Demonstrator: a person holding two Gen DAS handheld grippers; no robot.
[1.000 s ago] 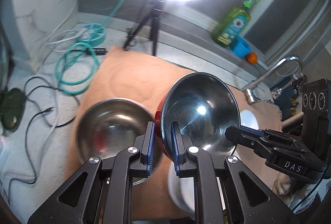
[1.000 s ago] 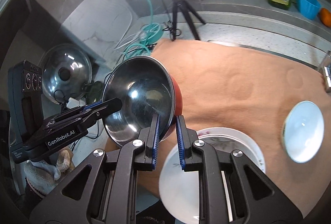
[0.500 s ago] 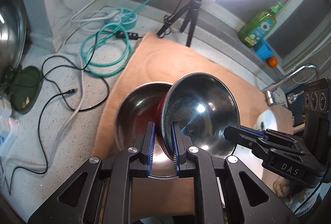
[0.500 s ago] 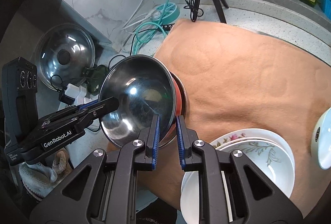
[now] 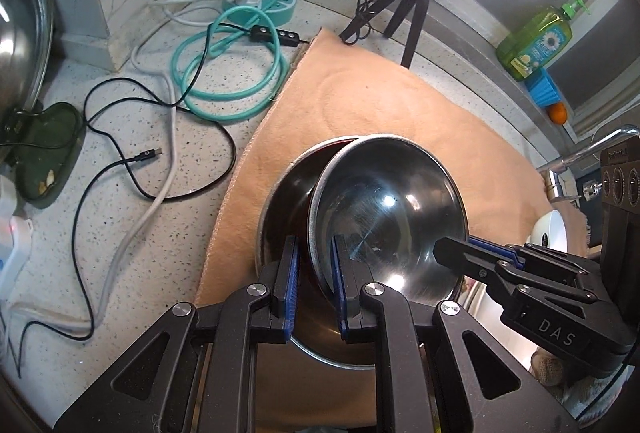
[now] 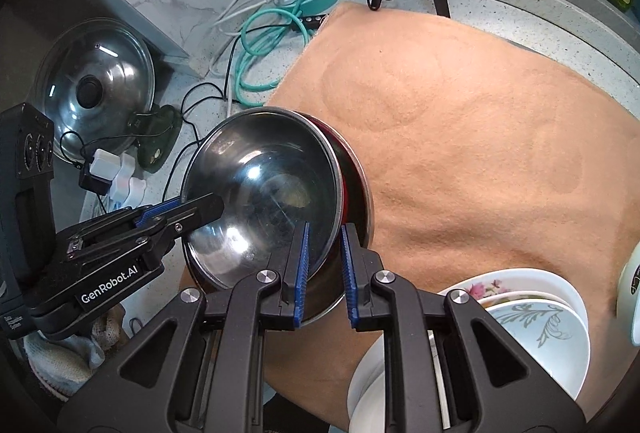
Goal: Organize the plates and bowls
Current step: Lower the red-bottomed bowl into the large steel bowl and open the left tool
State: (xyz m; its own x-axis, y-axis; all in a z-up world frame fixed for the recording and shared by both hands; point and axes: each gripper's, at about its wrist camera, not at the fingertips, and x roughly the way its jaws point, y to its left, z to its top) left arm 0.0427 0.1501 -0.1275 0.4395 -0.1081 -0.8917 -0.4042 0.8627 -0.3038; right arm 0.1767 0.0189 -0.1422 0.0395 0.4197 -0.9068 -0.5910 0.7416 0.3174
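Held bowl (image 5: 386, 209) lowered, tilted, into second bowl (image 5: 288, 189).
Both sets of jaws clamp its rim; uneven release risks jamming or clatter.

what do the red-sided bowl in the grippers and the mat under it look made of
Red-sided metal bowl: probably stainless steel, polished inside, given its mirror-like glints and reflections; outside looks red-coated. Peach-orange mat: soft napped fabric, perhaps microfibre; matte, with pressed ring marks.
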